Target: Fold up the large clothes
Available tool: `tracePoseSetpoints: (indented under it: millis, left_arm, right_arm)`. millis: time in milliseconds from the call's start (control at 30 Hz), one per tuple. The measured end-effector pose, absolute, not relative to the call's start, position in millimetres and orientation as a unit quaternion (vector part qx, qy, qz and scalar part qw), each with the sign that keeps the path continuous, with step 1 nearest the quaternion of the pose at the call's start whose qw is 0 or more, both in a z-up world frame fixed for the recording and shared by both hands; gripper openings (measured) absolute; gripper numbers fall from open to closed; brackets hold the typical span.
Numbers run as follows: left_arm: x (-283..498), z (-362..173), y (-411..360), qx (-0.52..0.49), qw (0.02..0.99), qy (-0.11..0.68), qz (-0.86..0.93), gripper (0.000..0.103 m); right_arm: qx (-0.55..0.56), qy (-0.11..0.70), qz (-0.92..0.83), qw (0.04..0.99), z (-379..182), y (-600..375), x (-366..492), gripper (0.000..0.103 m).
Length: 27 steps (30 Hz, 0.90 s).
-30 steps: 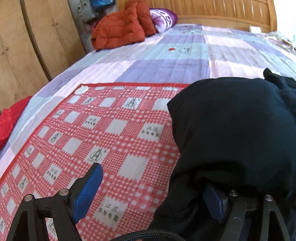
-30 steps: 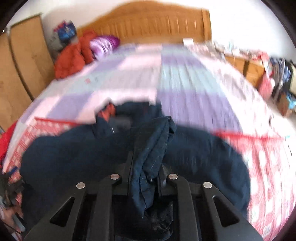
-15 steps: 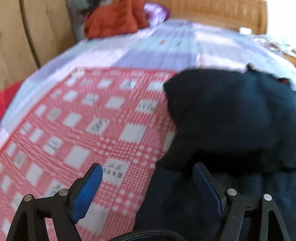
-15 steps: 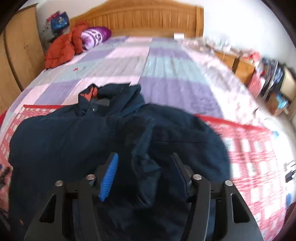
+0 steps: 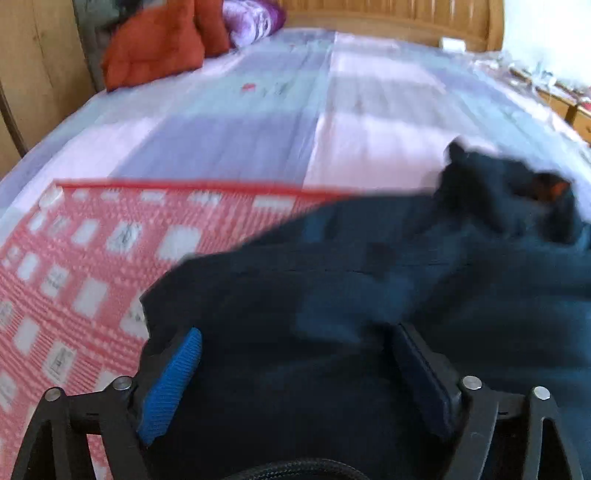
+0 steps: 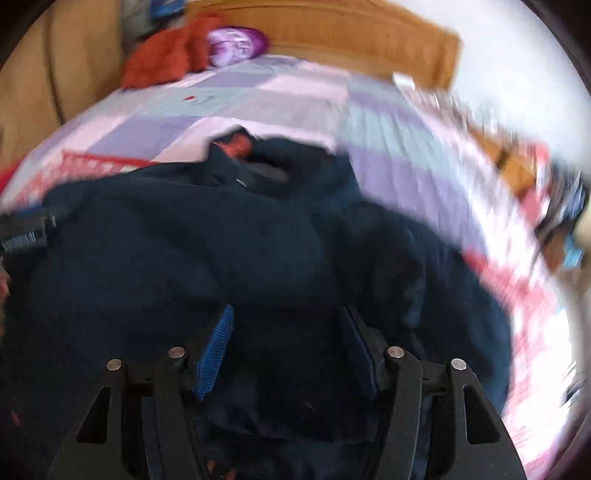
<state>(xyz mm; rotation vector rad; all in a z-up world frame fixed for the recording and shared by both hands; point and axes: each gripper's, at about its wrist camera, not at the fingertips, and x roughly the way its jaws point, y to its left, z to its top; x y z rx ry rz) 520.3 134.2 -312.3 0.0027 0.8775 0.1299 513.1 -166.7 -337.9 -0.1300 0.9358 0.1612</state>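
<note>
A dark navy jacket [image 5: 369,266] lies spread on a red checked mat [image 5: 92,240] on the bed, its collar with orange lining [image 5: 550,184] at the far side. My left gripper [image 5: 295,330] hovers over the jacket's near left part; its jaws are wide and opening, with fabric below them and nothing pinched. In the right wrist view the jacket [image 6: 184,240] fills the middle. My right gripper [image 6: 287,309] is low over it with the blue pads [image 6: 216,347] apart. Its jaws are closing, with loose fabric between them, not pressed.
The mat lies on a lilac and grey patchwork quilt [image 5: 258,122]. An orange-red padded coat [image 5: 155,55] and a purple pillow [image 5: 251,14] sit by the wooden headboard [image 5: 388,14]. A wooden wardrobe [image 5: 37,55] stands at the left; cluttered furniture [image 6: 517,166] at the right.
The right gripper let go of the bunched fold it held, opened and sank toward the jacket. The left gripper swung right, from the jacket's edge to over its body.
</note>
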Motion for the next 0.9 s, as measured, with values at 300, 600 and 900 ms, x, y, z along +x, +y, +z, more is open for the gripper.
tracePoseSetpoints:
  millis: [300, 600, 900]
  left_arm:
    - [514.4, -326.6, 154.4, 0.010, 0.909, 0.410, 0.078, 0.103]
    - [513.7, -331.3, 191.8, -0.006, 0.895, 0.437, 0.084, 0.103]
    - [522.9, -332.7, 186.8, 0.010, 0.893, 0.440, 0.092, 0.103]
  right_arm:
    - [-0.035, 0.449, 0.099, 0.887, -352.3, -212.0, 507.1, 0.053]
    - [-0.024, 0.448, 0.109, 0.887, -344.7, -225.2, 486.3, 0.041]
    - [-0.016, 0.462, 0.051, 0.885, -338.2, -221.2, 536.1, 0.053]
